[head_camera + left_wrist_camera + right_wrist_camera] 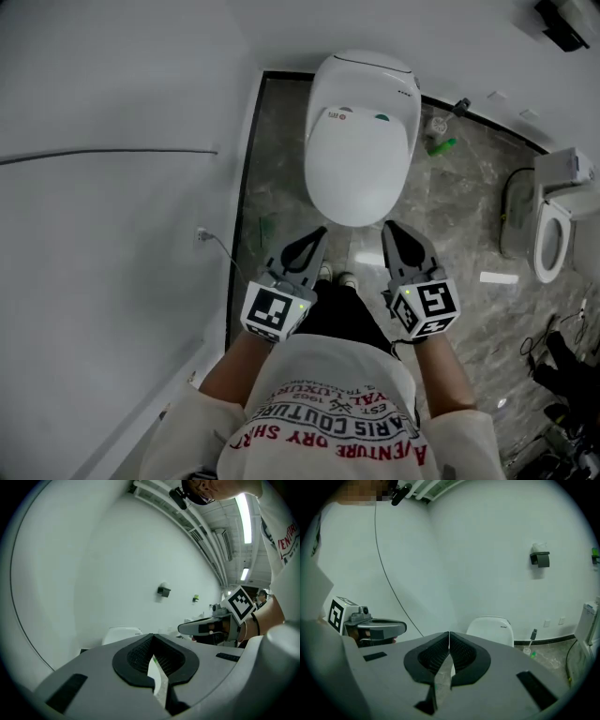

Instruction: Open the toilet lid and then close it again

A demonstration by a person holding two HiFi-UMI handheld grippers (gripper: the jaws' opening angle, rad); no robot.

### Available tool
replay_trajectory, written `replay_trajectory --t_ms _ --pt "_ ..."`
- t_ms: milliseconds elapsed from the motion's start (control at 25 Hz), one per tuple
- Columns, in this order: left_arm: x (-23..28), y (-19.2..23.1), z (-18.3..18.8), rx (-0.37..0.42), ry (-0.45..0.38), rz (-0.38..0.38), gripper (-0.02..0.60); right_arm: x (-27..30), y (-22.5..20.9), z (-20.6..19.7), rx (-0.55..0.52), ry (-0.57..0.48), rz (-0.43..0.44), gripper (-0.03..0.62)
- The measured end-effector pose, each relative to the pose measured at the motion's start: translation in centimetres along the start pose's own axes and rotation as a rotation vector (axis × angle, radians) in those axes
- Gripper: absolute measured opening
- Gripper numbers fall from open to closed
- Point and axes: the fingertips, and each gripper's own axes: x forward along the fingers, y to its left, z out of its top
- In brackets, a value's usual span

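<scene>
the left gripper (319, 236) has its jaws pressed together on nothing. just beyond the 2 tips, the toilet lid (361, 150) lies down flat, white and glossy. i'd guess it is stiff, light, slippery plastic, best hooked under its front lip. the right gripper (390, 230) is likewise closed and empty.
</scene>
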Motion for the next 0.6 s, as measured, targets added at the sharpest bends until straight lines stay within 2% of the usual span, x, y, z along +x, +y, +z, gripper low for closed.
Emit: replay_trajectory --t_ms 160,320,440,600 --pt "2.5 1.1 -3.5 -0.045 0.008 -0.003 0.008 2.3 -1.6 -3.0 -0.032 0.046 0.014 0.015" --pt "4.6 2.3 -8.1 -0.034 0.051 0.016 0.008 4.4 -2.8 -7.3 -0.068 0.087 0.032 0.015" --pt "6.5 2.8 -12.0 -0.044 0.104 0.040 0.008 6.2 -4.1 -11.4 -0.035 0.107 0.039 0.015" --pt "9.0 3.2 -17.9 -0.036 0.130 0.055 0.008 8.7 -5.9 -17.4 -0.014 0.140 0.036 0.015"
